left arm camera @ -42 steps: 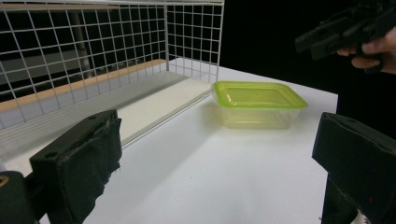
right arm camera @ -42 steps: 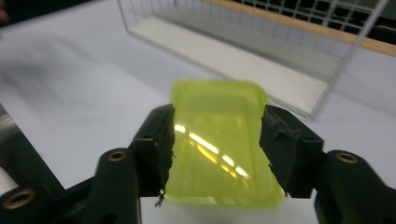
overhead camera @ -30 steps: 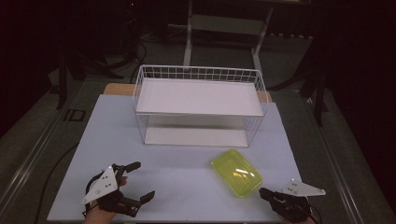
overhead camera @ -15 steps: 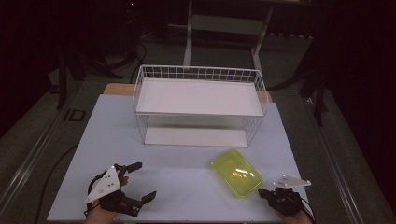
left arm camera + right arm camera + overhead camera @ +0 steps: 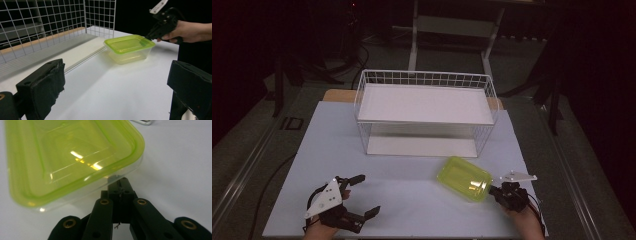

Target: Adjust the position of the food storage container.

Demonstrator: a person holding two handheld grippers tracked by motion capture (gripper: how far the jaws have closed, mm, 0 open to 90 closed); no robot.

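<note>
A clear container with a yellow-green lid lies on the white table, right of centre, in front of the wire rack. My right gripper is shut, and its tips rest against the container's near right corner. In the right gripper view the closed jaws meet the container just under the lid's rim. My left gripper lies open near the front left, with nothing between its pads. From the left gripper view the container stands ahead, with the right gripper at its far corner.
A white wire rack with an upper shelf and a lower board stands at the back middle of the table. In the left gripper view its mesh is close on the left. Dark floor and stands surround the table.
My right gripper has turned and moved forward-left until its tips reached the container's corner. The container has shifted slightly away. The left gripper has barely moved.
</note>
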